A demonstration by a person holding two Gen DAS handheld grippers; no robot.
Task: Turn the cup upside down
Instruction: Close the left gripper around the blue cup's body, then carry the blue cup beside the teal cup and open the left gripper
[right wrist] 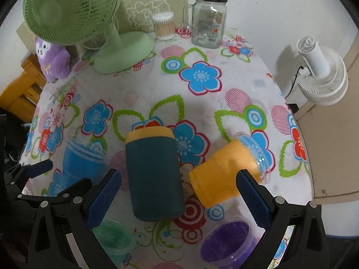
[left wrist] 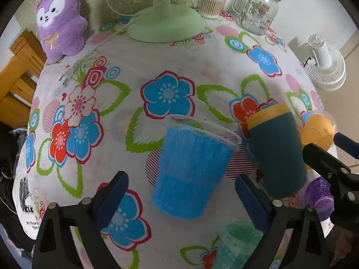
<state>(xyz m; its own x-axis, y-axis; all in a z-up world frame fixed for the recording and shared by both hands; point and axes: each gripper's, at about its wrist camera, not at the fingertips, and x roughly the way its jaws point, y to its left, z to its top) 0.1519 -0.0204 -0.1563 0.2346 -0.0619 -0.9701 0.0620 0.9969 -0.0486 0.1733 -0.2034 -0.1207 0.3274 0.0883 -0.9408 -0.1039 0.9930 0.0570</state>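
A blue plastic cup (left wrist: 190, 170) stands upright on the flowered tablecloth (left wrist: 134, 67), rim up, between the wide-open fingers of my left gripper (left wrist: 179, 199); it also shows in the right wrist view (right wrist: 78, 159). A dark teal cup with a yellow rim (right wrist: 152, 174) stands between the open fingers of my right gripper (right wrist: 177, 197); it also shows in the left wrist view (left wrist: 278, 152). An orange cup (right wrist: 222, 172) lies tilted on its side to its right. A purple cup (right wrist: 226, 242) and a green cup (right wrist: 112, 239) stand near the front edge.
A green desk fan (right wrist: 121, 47), a purple plush toy (right wrist: 52, 60), a cotton-swab jar (right wrist: 163, 25) and a glass mug jar with a green lid (right wrist: 208, 22) stand at the back. A white fan (right wrist: 323, 74) stands off the table's right edge.
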